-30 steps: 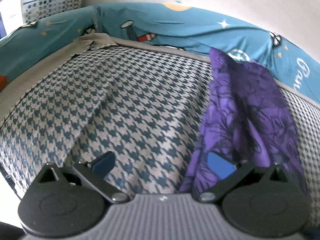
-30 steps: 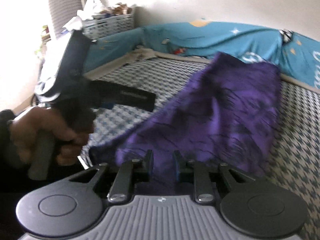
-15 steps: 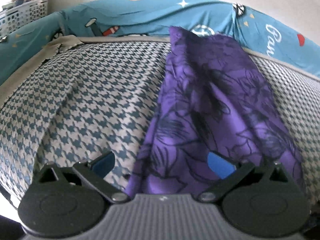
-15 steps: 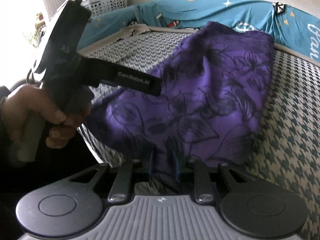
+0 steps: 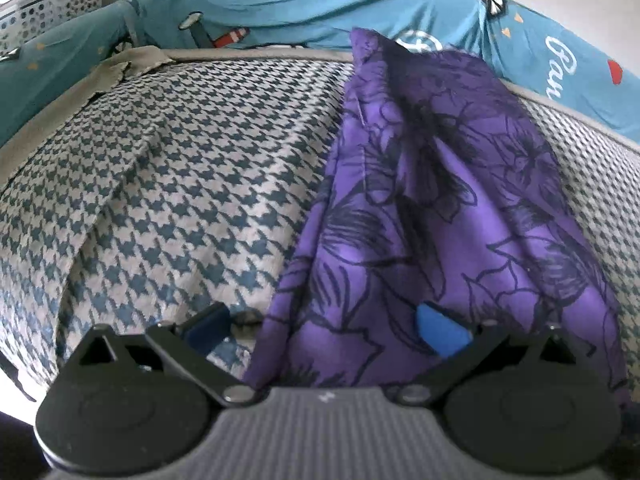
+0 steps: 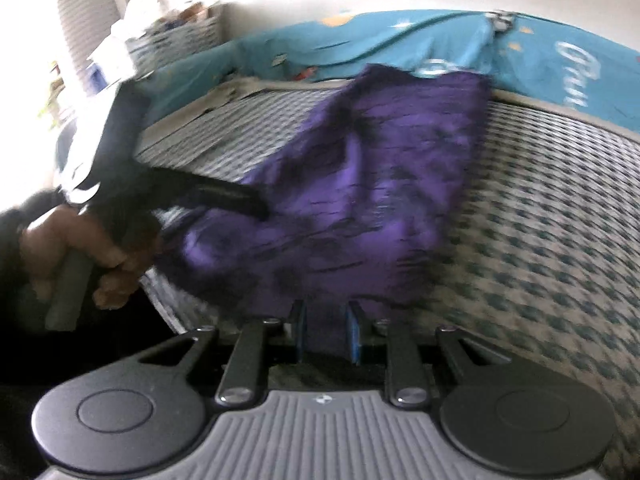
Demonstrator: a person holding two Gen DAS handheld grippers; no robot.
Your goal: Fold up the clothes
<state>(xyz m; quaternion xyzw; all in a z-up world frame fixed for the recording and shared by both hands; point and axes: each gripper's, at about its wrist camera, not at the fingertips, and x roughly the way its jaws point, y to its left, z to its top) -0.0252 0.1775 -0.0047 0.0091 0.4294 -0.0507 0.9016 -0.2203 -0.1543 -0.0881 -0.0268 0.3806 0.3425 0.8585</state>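
Houndstooth bedspread (image 5: 192, 184) is carrying our purple floral garment (image 5: 440, 208) toward two o'clock; right gripper (image 6: 326, 330) is pinching its limp, light hem, left gripper (image 5: 320, 328) spread wide; we're favouring corners.

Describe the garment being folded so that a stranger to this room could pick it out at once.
Start at the bed, covered in a blue-and-white houndstooth spread and backed by a teal cartoon-print bumper. On the spread's right half lies a long purple garment, running from the bumper toward the near edge. It is the only purple thing here, printed with dark outlined flowers.
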